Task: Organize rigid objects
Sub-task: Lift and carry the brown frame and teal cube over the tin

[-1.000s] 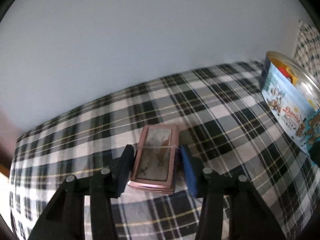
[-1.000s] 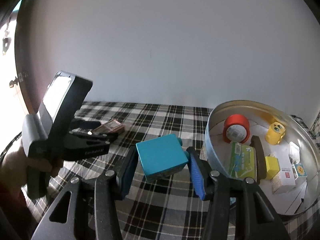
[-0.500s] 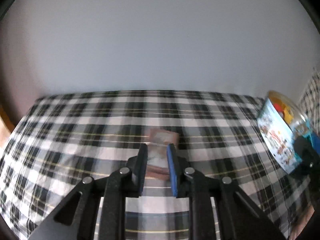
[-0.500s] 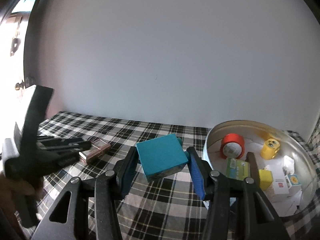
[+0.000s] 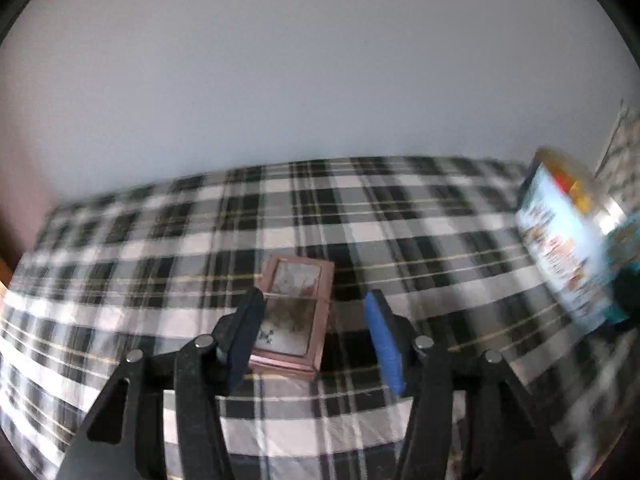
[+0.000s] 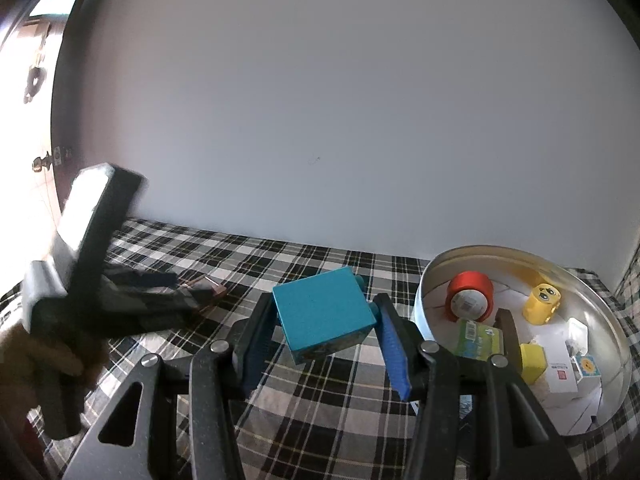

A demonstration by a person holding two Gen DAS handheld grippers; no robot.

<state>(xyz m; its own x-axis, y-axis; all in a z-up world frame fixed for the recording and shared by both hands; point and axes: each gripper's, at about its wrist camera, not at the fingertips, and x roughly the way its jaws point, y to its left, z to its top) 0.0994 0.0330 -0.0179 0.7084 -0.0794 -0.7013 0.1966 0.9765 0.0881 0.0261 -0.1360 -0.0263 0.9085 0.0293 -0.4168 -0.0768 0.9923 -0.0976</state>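
Checked black-and-white cloth [image 5: 400,240] covers the surface, plain pale wall behind it.

Round metal tin [image 6: 592,280], printed outside wall, stands at the right end. Inside it: a red tape roll [image 6: 470,298] on its side, a yellow figure with a face [image 6: 542,304], a green-labelled box [image 6: 478,338], a yellow block [image 6: 532,362], a few small white boxes [image 6: 562,376]. In the left wrist view the tin [image 5: 560,248] is blurred at the right edge.

Teal box [image 6: 324,314], tilted, sits between the fingers of the right gripper [image 6: 324,344], just left of the tin and clear of its rim. Both pads press its sides; the fingers are clamped on it, roughly half spread. It appears lifted off the cloth, though I cannot be certain.

Pinkish-brown flat case [image 5: 296,312] lies flat on the cloth, a thin band across its lid. Left gripper [image 5: 316,340] has its fingers spread wide, holding nothing. The case lies off-centre between them: the dark left finger [image 5: 244,332] overlaps its left edge, contact unclear; the blue right finger [image 5: 386,344] stands well apart from its right edge.

From the right wrist view the left gripper [image 6: 184,292] is a blur low over the cloth at far left, a copper-coloured corner of the case [image 6: 216,288] showing at its tips.
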